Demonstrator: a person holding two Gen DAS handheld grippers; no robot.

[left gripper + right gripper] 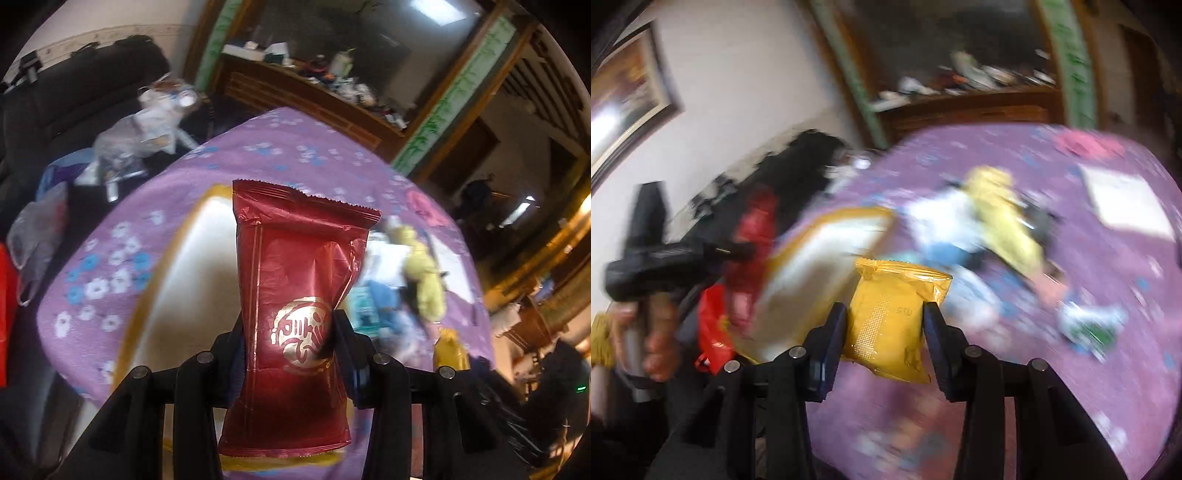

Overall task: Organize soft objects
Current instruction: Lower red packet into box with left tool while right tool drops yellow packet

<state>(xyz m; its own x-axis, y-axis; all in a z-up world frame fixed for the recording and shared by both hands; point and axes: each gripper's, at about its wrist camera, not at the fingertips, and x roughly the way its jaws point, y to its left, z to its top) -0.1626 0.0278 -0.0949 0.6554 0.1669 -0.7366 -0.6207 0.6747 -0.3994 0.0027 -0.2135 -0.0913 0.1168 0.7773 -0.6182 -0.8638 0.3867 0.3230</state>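
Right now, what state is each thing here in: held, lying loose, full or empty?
Red packet: sealed, pinched upright in the left tongs.
Yellow packet: sealed, pinched in the right tongs.
White tray: lying on the purple cloth, the part in view empty.
Pile of soft things: lying loose on the cloth, too blurred to sort out.

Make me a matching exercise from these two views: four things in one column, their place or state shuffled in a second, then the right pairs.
1. red packet
2. yellow packet
3. white tray with gold rim
4. yellow-green soft item

A. lying in the pile on the purple cloth
B. pinched in the right gripper
C. pinched in the left gripper
D. resting on the cloth, nothing visible inside

Pairs: 1-C, 2-B, 3-D, 4-A
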